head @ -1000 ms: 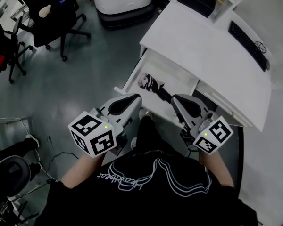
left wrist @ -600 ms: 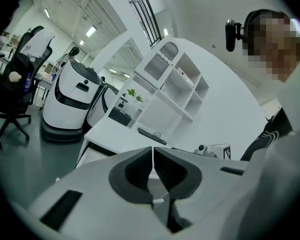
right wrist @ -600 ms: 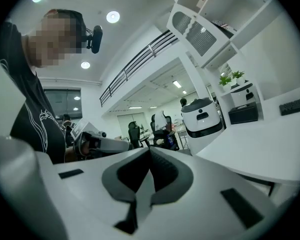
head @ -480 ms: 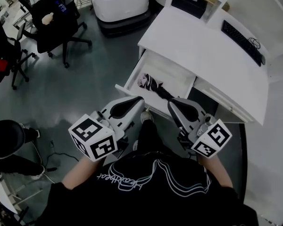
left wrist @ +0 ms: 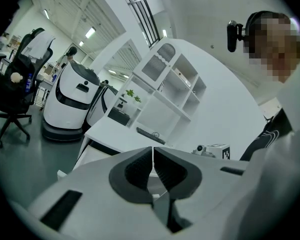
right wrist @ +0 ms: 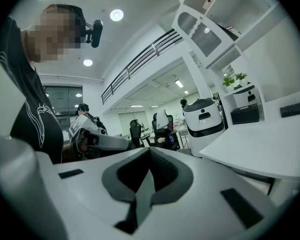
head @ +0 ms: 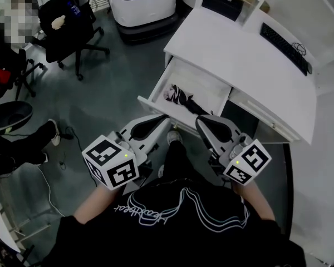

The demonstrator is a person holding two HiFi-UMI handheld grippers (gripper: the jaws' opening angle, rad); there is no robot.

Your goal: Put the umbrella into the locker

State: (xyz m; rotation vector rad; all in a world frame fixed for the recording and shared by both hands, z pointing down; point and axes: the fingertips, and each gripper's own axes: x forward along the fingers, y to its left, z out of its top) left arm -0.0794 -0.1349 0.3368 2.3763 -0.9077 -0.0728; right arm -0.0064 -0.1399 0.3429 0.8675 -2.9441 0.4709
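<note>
The folded umbrella, black with a pale patterned end, lies flat inside the open white drawer. Near the drawer's front, the left gripper and right gripper hover, jaws pressed together, holding nothing.

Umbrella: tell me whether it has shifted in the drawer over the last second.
No. The umbrella lies where it did in the open drawer, its dark handle end nearest the front edge.
</note>
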